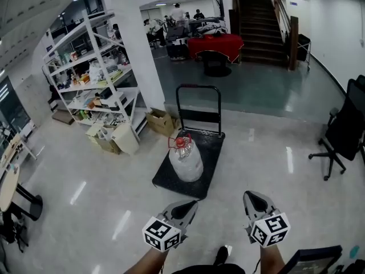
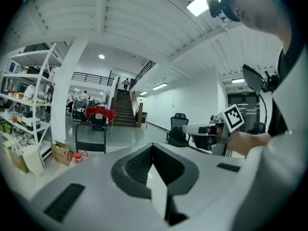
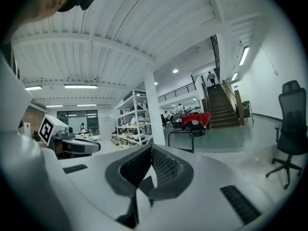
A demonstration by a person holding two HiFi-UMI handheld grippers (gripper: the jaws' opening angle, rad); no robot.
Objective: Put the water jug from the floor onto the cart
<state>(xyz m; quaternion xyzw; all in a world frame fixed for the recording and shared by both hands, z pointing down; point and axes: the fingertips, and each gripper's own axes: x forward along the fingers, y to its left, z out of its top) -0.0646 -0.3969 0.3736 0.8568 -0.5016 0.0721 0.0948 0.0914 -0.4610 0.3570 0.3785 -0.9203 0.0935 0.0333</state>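
**Item: task status.** We judge the job done. The clear, ribbed plastic water jug with a red cap and red carrying handle (image 1: 186,160) stands upright on the black, matt, rectangular deck of the flat platform cart (image 1: 212,153). It sits near the deck's middle, at about 12 o'clock from our hands. Nothing of it touches the floor. We see no step left, unless the jug needs shifting on the deck.

**Item: tongs.**
- The left gripper (image 1: 191,204) has its jaws pressed together with nothing between them.
- The right gripper (image 1: 251,196) is likewise closed and empty.
- Both are well apart from the jug, pointing toward it. Their shells are smooth grey plastic and their pads dark and cross-hatched.

**Item: cart.** A black tubular push handle (image 1: 198,99) with rounded corners rises at the far end, at 12 o'clock from the jug.

**Item: surroundings.**
- The pale floor (image 1: 256,153) is glossy and reflects the ceiling lights.
- White metal shelving (image 1: 91,73), crowded with goods, stands at 10 o'clock.
- Brown cardboard boxes (image 1: 161,121) lie at 11 o'clock.
- A black swivel office chair (image 1: 342,133) stands at 3 o'clock.
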